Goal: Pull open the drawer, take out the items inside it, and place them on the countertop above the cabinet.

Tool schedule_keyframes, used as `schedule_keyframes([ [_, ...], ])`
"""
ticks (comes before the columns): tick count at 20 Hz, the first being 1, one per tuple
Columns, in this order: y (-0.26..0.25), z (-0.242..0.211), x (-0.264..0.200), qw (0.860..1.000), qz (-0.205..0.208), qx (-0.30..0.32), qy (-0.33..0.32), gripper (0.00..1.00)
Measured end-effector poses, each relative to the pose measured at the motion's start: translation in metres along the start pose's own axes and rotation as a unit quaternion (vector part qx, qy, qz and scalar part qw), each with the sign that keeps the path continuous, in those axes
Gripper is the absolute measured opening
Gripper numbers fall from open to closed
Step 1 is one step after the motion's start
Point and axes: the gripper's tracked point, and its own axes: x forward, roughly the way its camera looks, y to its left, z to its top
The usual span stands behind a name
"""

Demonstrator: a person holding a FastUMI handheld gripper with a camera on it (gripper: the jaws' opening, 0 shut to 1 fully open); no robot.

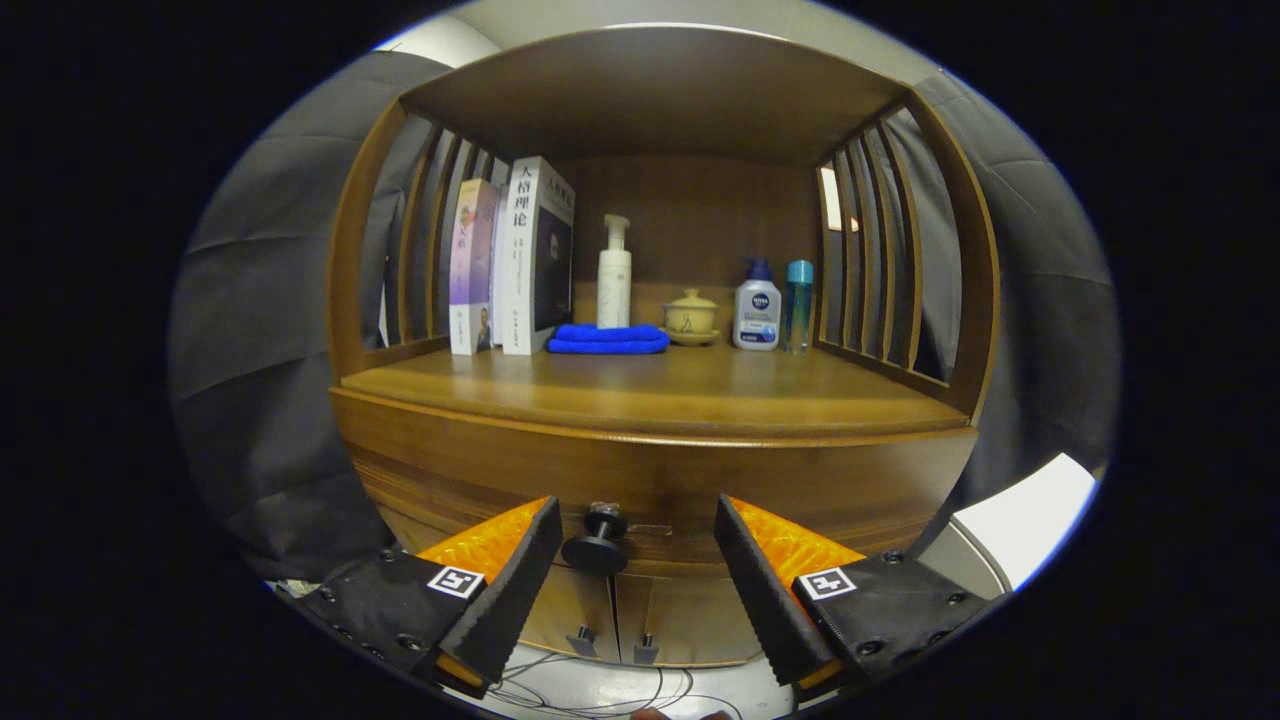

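The drawer, under the countertop's front edge, appears to be closed, so nothing is taken out yet. The gripper is held spread, its fingers flanking the drawer knob without touching it.

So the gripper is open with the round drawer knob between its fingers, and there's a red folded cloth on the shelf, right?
Almost. The gripper is open, with the drawer knob between its fingers, nearer one of them. But the gripper view shows the folded cloth on the shelf is blue, not red.
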Motion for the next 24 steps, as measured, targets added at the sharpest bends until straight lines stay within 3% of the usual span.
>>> schedule_keyframes([
  [6,0.013,-0.022,0.022,1.0,-0.004,-0.015,0.017,0.99],
  [20,0.027,-0.026,0.031,0.999,0.0,-0.032,0.014,0.27],
  [24,0.026,-0.029,0.025,0.999,-0.002,-0.025,0.022,0.27],
])
